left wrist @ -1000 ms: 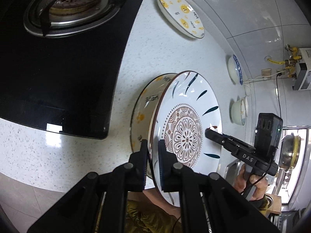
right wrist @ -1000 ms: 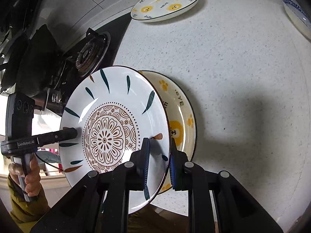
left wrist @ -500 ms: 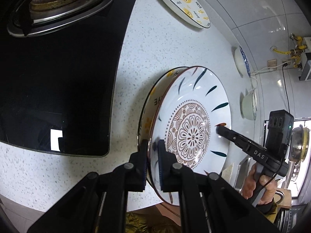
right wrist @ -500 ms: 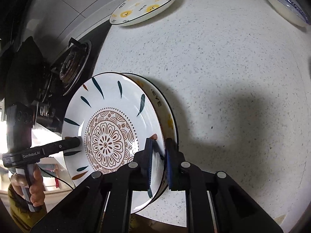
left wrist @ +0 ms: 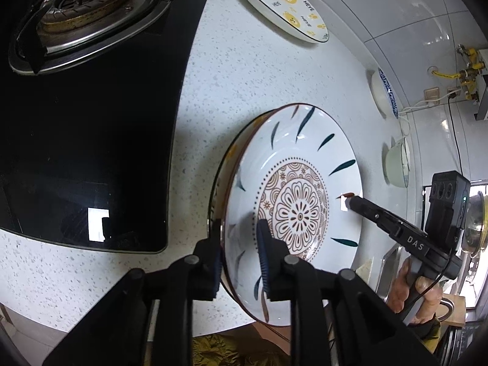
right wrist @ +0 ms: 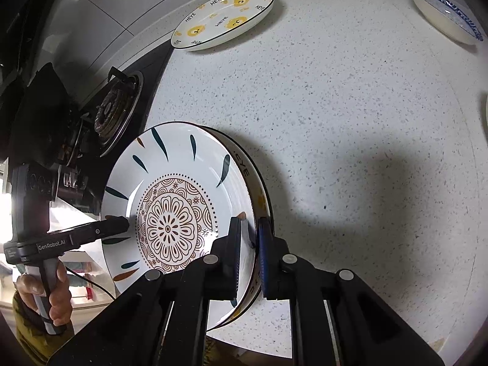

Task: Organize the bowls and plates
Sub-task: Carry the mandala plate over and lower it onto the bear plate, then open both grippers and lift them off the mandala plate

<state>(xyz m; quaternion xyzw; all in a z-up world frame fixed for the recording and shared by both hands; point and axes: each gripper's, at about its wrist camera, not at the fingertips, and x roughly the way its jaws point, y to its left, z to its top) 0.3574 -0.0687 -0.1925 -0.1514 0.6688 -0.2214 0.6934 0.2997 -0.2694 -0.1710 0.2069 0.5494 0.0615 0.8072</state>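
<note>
Plates are being stacked: the floral plate [left wrist: 292, 207] with brown centre pattern and dark leaf strokes sits nested on the bear-print plate [right wrist: 259, 195] near the front edge of the speckled white table [right wrist: 350, 122], just beside the black gas hob [left wrist: 91, 122]. Only a rim of the lower plate, with its lettering and a yellow patch, shows round the upper one.

Both tongs are at the stack, one on each side. The left tongs [left wrist: 239, 259] straddle the near rim of the floral plate, and their jaws are opening; a gap shows between the inner pad and the plate, so the hold on this side is being let go. The right tongs [right wrist: 250, 247] are closed hard on the opposite rim; from that wrist view the pads look to be pinching the rims of both plates together, though I cannot tell for sure whether the lower rim is caught.

The step in hand, as I judge it, is the release after setting one plate on the other. The next move calls for the right tongs to open as well, then for both to lift clear without dragging the rim. A second bear-print plate [left wrist: 282, 6] near the wall, a blue-rimmed dish [right wrist: 445, 12] and a pale bowl [left wrist: 396, 164] lie well apart, not yet gathered.
</note>
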